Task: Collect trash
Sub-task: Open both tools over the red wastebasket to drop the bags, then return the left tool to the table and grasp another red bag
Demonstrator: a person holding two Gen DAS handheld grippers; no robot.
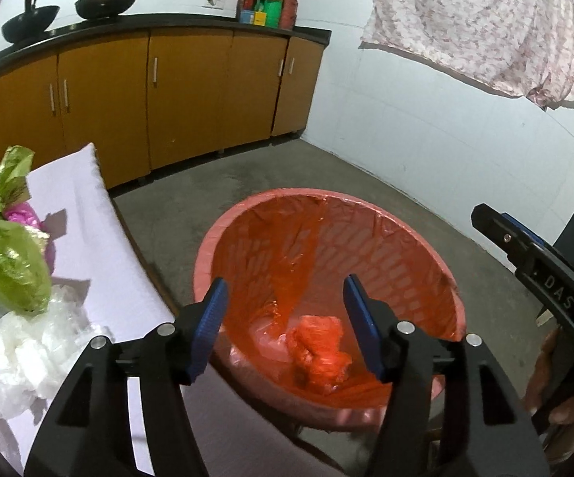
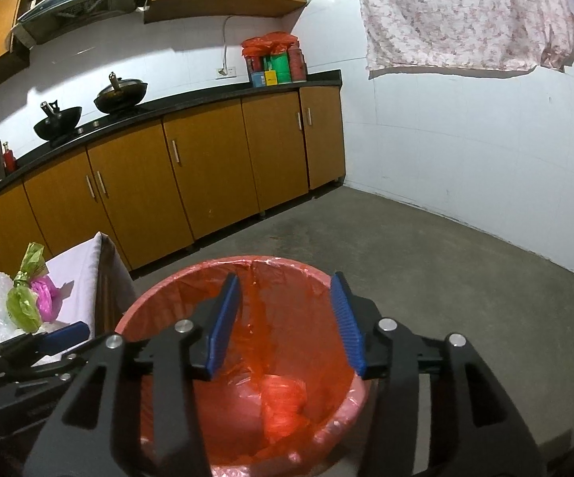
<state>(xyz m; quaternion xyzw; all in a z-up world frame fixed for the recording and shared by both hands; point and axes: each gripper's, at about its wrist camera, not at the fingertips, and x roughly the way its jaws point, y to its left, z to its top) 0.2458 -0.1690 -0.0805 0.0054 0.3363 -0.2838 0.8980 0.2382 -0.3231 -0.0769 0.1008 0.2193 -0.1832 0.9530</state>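
Both grippers are held over the lined bin, fingers spread and empty.

The left gripper [image 1: 285, 326] and the right gripper [image 2: 287, 324] are seen above the pink bin [image 1: 207, 246], nothing being pinched between either pair of fingers. A crumpled orange bag [image 1: 318, 346] is seen lying at the bottom of the orange liner. More trash, a green wrapper [image 1: 10, 266] and white plastic [image 1: 28, 353], is left on the worktop [image 1: 88, 238] beside the bin. Farther off, cabinets [image 1: 187, 91] are seen.

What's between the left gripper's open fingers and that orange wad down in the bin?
Nothing solid: in the left wrist view the left gripper hangs over the bin, only its liner around the orange wad.
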